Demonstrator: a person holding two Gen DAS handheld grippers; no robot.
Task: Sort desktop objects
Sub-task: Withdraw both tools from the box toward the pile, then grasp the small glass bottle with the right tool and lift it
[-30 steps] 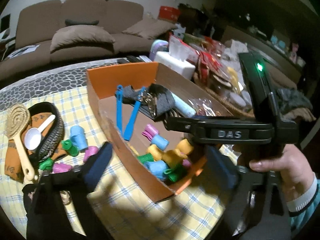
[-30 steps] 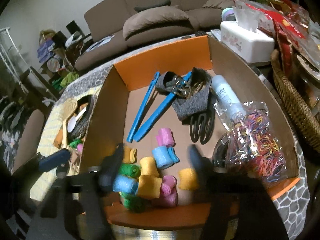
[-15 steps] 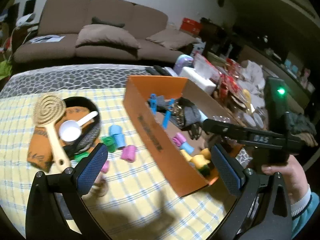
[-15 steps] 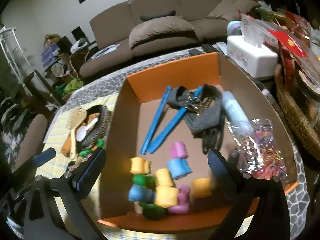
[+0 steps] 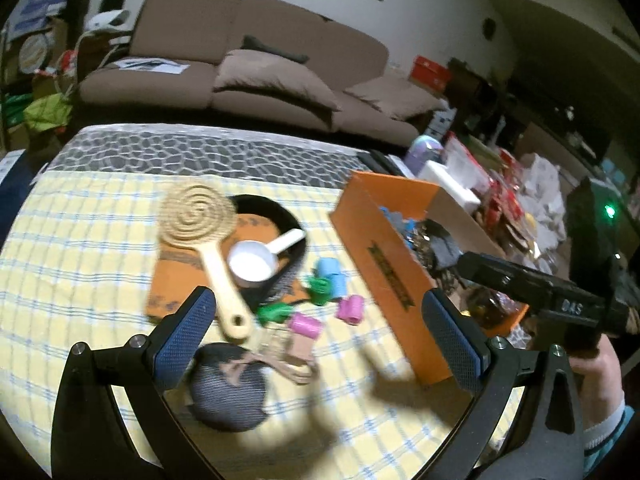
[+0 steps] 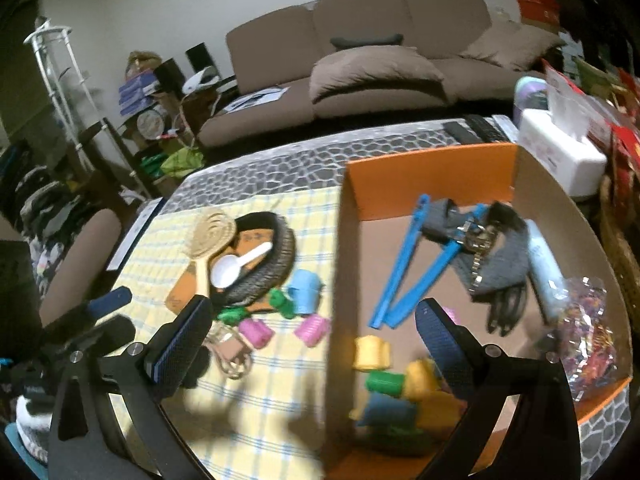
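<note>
Both grippers stand with their blue-padded fingers spread wide and nothing between the pads. The left gripper [image 5: 320, 340] hangs over the yellow checked tablecloth [image 5: 80, 240], its fingers [image 5: 184, 336] framing a loose scatter of hair rollers: two pink rollers [image 5: 350, 309], a green one [image 5: 318, 286] and a light blue one [image 5: 332, 276], all lying just beside the orange cardboard box [image 5: 394, 276] and touching neither pad. A dark round pouch [image 5: 228, 386] sits below the left finger, and a wooden spiral brush [image 5: 200, 220] leans across a black woven basket [image 5: 294, 232] that holds a white scoop [image 5: 256, 264]. The right gripper [image 6: 316, 344] straddles the box's near wall [image 6: 338, 280]; its jaws have just been opening, and they grip nothing. Inside the box [image 6: 432, 176], under the right finger [image 6: 444, 344], lie yellow, green and blue rollers [image 6: 384, 384], with blue clips [image 6: 408, 276], a grey cloth [image 6: 500, 264] and a bag of coloured bands [image 6: 588, 340] farther in. The person's right hand [image 5: 596, 372] holds that tool's handle.
</note>
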